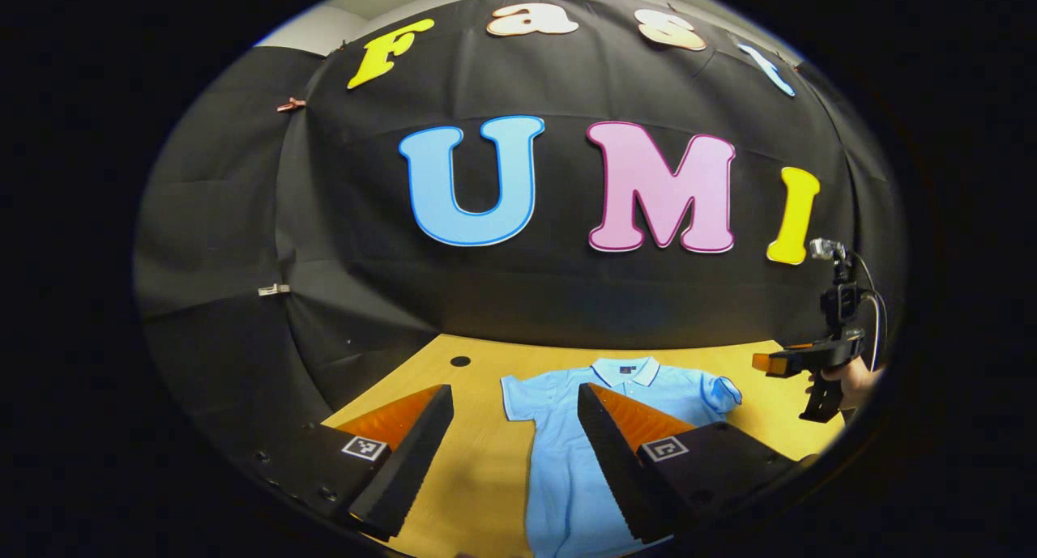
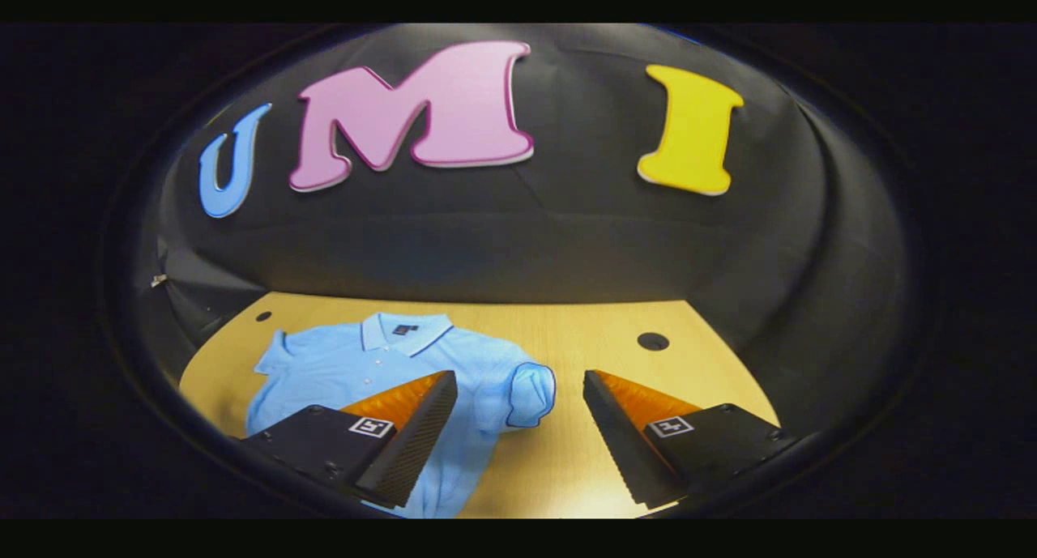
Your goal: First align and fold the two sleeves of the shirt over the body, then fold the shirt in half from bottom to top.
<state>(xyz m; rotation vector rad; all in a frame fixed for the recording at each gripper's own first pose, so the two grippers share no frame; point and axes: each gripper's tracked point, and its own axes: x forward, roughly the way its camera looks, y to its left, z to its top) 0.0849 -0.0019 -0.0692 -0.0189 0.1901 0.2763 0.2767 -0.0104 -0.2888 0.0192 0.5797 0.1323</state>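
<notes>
Pale blue cotton lies just ahead of our two tools: a polo shirt (image 1: 567,453) spread face up on the wooden table (image 1: 478,461), buttons showing. Nearest us, the left gripper (image 1: 514,453) hangs above the table with its jaws wide apart, gripping nothing; its one finger sits over bare wood, the other over the shirt's body. The right gripper (image 2: 518,436) is likewise spread open and empty, poised beside the shirt's right sleeve (image 2: 531,396). In the left gripper view we also see that tool farther off, held by a hand (image 1: 855,380) above the table's right side.

We judge the task has not yet begun: both sleeves stick out from the body and no fold is made, though the right sleeve looks a little curled at its cuff. The left sleeve (image 1: 518,400) lies flat. The next move calls for lowering each open claw onto a sleeve edge, pinching it, and carrying it inward over the chest.

Farther off, the collar (image 1: 624,372) points away from us toward the black cloth wall, hem toward us, so the shirt's long axis runs near to far.
</notes>
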